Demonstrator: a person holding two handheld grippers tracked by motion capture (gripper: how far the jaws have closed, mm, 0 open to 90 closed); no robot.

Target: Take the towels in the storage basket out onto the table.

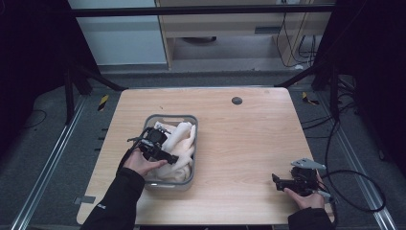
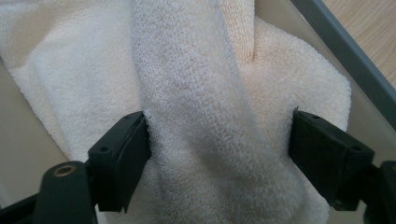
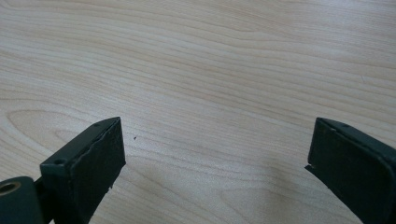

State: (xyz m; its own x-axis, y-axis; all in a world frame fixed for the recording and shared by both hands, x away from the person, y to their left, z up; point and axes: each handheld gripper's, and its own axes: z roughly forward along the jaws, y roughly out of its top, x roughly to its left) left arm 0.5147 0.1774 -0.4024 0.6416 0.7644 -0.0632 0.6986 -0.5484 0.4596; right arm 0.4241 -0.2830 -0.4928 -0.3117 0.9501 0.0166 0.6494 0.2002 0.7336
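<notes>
A grey plastic bin (image 1: 171, 117) stands on the left half of the wooden table (image 1: 244, 139), with cream towels (image 1: 184, 139) bunched up inside it. My left gripper (image 1: 171, 158) reaches down into the bin. In the left gripper view it (image 2: 219, 154) stands open, its jaws straddling a thick fold of towel (image 2: 196, 93), with the bin's grey rim (image 2: 341, 51) at the upper right. My right gripper (image 1: 276, 181) rests low near the table's front right corner. It (image 3: 215, 158) is open over bare wood with nothing between its jaws.
A small black round cap (image 1: 236, 100) sits in the tabletop near the far edge. A black cable (image 1: 356, 191) loops off the right side of the table. Metal frame rails run along both sides of the floor.
</notes>
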